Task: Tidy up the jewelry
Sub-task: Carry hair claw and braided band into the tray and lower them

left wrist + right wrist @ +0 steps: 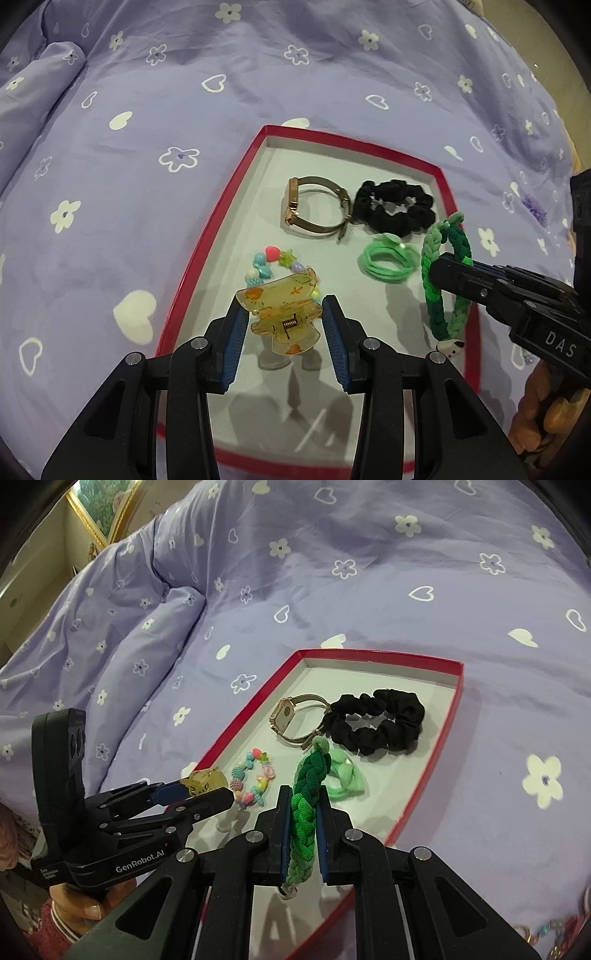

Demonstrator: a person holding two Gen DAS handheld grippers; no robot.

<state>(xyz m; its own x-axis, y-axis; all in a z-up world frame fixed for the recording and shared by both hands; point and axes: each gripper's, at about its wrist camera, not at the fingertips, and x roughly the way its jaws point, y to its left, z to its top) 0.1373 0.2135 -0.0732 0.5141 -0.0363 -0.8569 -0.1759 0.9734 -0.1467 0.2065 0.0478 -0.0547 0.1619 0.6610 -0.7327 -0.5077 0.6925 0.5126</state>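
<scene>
A red-rimmed box lid (207,236) (436,779) lies on the bed. In it lie a gold watch (314,206) (295,716), a black scrunchie (395,212) (376,722), a light green hair tie (386,264) (347,775) and a colourful bead bracelet (269,262) (253,782). My left gripper (284,325) (207,788) is shut on a yellow translucent hair claw (284,310) (203,779), held above the lid's near left part. My right gripper (303,834) (439,273) is shut on a green braided bracelet (308,805) (447,280), which hangs above the lid's right side.
The lid rests on a lilac bedsheet (147,110) (369,572) printed with white flowers and hearts. A rolled pillow or duvet (122,635) lies at the left. More beaded jewelry (550,930) lies on the sheet at the bottom right. A framed picture (103,506) hangs beyond the bed.
</scene>
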